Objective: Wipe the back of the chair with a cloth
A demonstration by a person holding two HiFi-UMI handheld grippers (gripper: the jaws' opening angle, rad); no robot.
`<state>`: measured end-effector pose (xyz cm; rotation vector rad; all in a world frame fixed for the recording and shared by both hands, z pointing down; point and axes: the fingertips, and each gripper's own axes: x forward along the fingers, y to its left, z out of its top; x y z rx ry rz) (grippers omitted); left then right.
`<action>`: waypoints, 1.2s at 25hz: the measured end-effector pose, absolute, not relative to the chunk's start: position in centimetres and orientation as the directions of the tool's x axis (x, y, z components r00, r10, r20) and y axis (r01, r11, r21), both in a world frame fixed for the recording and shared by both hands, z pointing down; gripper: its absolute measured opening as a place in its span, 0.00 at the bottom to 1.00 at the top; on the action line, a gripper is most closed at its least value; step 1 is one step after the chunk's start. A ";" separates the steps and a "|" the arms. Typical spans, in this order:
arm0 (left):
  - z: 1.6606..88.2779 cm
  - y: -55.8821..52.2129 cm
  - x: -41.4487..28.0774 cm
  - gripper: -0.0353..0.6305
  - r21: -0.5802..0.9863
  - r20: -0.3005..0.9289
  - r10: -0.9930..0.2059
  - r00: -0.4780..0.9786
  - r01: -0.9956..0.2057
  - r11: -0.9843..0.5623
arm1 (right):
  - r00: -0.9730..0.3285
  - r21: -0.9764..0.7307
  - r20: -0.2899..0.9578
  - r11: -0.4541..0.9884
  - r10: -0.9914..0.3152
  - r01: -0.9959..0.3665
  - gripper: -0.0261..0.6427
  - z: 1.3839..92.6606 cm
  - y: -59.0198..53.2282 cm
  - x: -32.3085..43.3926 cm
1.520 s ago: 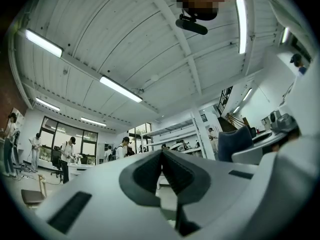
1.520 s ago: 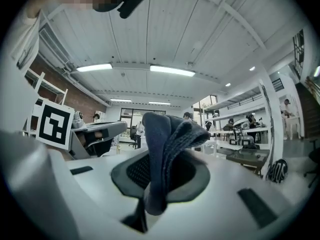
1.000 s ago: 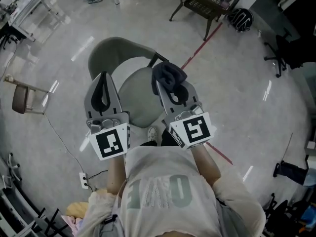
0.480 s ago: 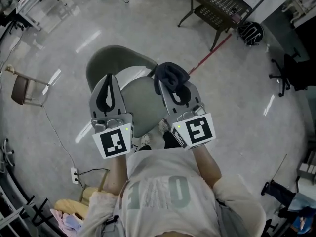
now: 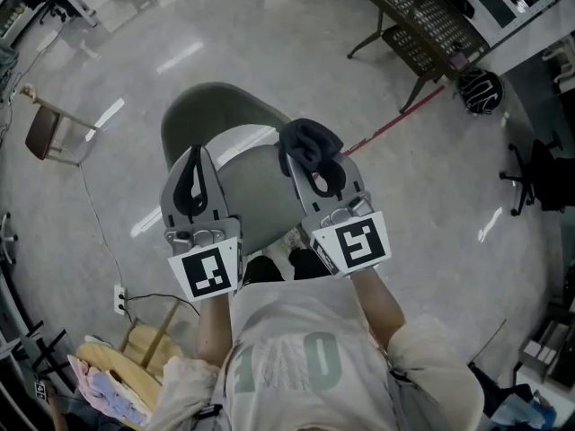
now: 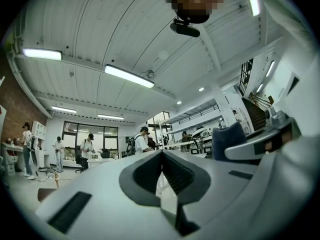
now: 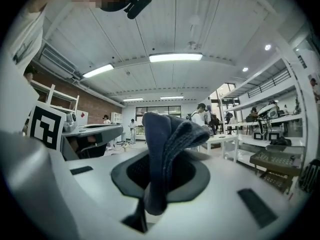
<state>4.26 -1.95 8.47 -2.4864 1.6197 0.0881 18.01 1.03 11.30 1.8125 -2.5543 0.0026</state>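
Observation:
A grey-green chair stands below me, its curved back [image 5: 211, 106] on the far side and its round seat [image 5: 260, 196] under both grippers. My right gripper [image 5: 299, 155] is shut on a dark blue cloth [image 5: 310, 142], which bunches up over the jaw tips above the seat's right edge. In the right gripper view the cloth [image 7: 167, 144] hangs folded between the pads. My left gripper [image 5: 195, 153] hovers over the seat's left side, shut with nothing in it; its pads [image 6: 172, 171] meet at the tips. Both gripper views point up at the ceiling, so the chair is hidden there.
A black wire table [image 5: 422, 25] and a dark helmet [image 5: 479, 91] stand at the back right, with a red floor line [image 5: 395, 124] running toward the chair. A small brown stool [image 5: 45, 133] is at the left. A cable and socket [image 5: 119, 299] and a cloth pile [image 5: 108, 375] lie near the left.
The head view has shifted, so the table, helmet and stool slide across the frame. Both grippers hold nearly the same pose over the chair, the right one still shut on the cloth.

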 end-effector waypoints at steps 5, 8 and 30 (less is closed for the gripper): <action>10.9 -5.0 3.7 0.08 -0.102 -0.096 -0.937 0.337 -0.939 -0.327 | -0.452 0.036 0.046 0.454 -0.891 -0.890 0.13 13.1 -2.9 16.9; 13.9 -7.5 1.2 0.08 -0.106 -0.086 -0.961 0.262 -0.962 -0.253 | -0.547 0.043 0.046 0.549 -0.836 -0.835 0.13 15.1 -6.5 13.8; 35.9 -13.3 -10.5 0.08 -0.035 0.016 -0.999 0.040 -0.999 -0.040 | -0.776 -0.048 0.085 0.775 -0.625 -0.630 0.13 36.8 -18.7 -5.9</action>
